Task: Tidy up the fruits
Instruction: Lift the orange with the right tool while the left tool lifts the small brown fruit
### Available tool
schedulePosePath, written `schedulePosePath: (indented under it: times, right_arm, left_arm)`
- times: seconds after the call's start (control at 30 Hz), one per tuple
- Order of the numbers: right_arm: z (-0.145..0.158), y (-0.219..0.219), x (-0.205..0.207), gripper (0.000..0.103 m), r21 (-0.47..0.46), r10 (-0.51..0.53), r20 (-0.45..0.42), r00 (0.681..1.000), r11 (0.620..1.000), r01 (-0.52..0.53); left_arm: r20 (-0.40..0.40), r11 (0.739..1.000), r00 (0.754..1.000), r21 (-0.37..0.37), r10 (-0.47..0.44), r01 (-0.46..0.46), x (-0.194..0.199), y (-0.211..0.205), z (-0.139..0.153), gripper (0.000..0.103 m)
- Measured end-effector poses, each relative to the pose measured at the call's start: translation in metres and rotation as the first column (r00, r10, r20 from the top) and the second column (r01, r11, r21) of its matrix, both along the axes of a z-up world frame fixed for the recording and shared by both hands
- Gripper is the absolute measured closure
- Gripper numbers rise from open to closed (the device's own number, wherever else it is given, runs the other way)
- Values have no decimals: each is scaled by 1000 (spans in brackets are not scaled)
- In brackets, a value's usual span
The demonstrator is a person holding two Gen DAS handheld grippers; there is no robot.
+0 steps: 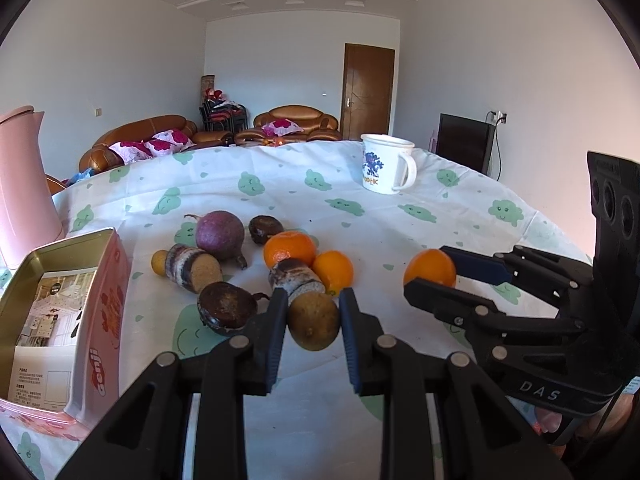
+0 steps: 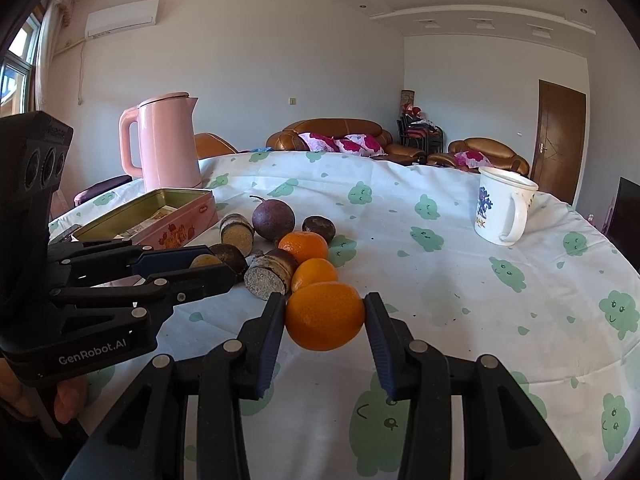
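Note:
Fruits lie on the clouded tablecloth (image 1: 400, 232). My left gripper (image 1: 314, 322) is shut on a brown-green kiwi-like fruit (image 1: 314, 320), seen in the right wrist view as a pale fruit (image 2: 205, 260) between the left gripper (image 2: 192, 266) fingers. My right gripper (image 2: 325, 316) is shut on an orange (image 2: 325, 315); in the left wrist view that orange (image 1: 430, 267) sits in the right gripper (image 1: 434, 270). Two more oranges (image 1: 289, 247) (image 1: 334, 271), a purple round fruit (image 1: 220, 234), dark brown fruits (image 1: 227, 307) and cut pieces (image 1: 192, 268) lie together behind.
An open pink tin box (image 1: 52, 320) stands at the left, also in the right wrist view (image 2: 160, 216). A pink kettle (image 2: 166, 140) stands behind it. A white mug (image 1: 386, 164) stands far right of the fruits.

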State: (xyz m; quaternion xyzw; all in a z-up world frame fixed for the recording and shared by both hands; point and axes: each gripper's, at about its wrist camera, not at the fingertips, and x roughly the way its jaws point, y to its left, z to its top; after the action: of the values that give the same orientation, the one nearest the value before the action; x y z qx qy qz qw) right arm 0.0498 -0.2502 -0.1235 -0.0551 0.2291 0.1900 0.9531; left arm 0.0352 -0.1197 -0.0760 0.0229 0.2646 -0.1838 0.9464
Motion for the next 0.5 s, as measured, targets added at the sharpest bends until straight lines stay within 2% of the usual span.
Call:
schedulePosePath:
  times: [0.5]
  right_arm:
    - [2,0,-7,60,7,19,45,999,1000,-19]
  left_arm:
    - [49,999,998,-2,43,-43,-6,5,5,75]
